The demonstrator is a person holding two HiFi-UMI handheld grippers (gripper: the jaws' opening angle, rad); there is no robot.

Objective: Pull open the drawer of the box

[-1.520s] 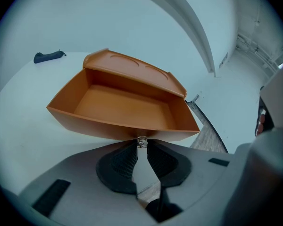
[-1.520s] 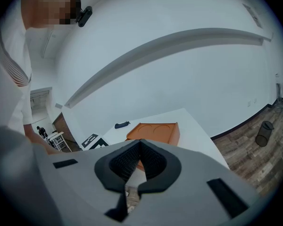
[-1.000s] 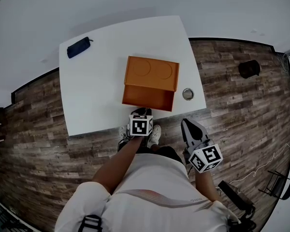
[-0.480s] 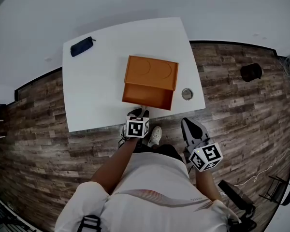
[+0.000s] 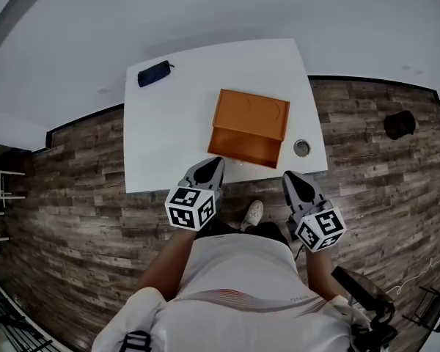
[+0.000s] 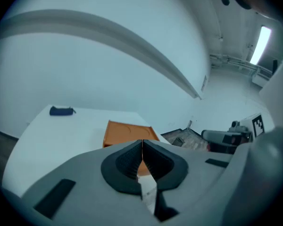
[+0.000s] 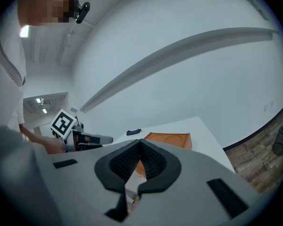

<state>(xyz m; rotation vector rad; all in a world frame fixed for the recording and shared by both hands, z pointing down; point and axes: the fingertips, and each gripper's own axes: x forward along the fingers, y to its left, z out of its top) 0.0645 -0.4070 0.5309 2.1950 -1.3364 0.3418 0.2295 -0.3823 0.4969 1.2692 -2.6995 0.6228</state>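
head view, looking down: an orange box (image 5: 251,116) sits right of centre on a white table (image 5: 169,145), front face toward the person. at 6 and 5 o'clock of it, just off the table edge, the left gripper (image 5: 215,163) and right gripper (image 5: 289,177) point toward it, fingers pressed together on nothing, apparently resting rather than reaching. whether the drawer is out is unclear.
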